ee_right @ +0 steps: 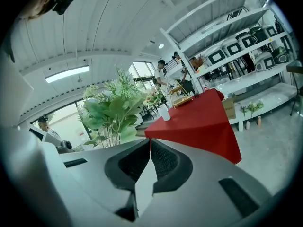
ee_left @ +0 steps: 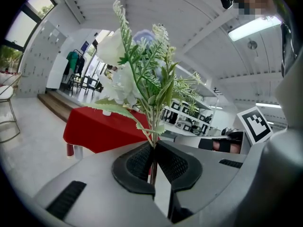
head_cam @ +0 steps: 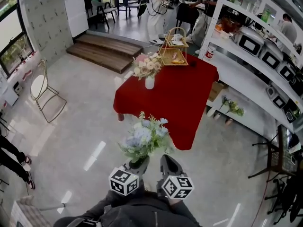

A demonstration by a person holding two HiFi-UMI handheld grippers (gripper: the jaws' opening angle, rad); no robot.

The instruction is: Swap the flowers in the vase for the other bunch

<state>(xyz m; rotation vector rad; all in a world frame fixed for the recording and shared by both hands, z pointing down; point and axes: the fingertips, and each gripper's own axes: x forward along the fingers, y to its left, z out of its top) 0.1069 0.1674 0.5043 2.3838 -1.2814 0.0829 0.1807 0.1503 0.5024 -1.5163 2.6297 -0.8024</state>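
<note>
Left hand-held gripper [head_cam: 138, 164] of mine is clamped tight on the stems of the blue-and-white bunch [head_cam: 144, 138], which stands upright in front of me over the floor, well short of the red-clothed surface [head_cam: 184, 103]. My right hand-held gripper [head_cam: 169, 163] sits just beside it, jaws pressed together with nothing in them. Further ahead on that surface, the white vase [head_cam: 149, 82] near the left edge holds the pink bunch [head_cam: 147, 64], and a gold wire stand [head_cam: 173, 49] sits to its right.
</note>
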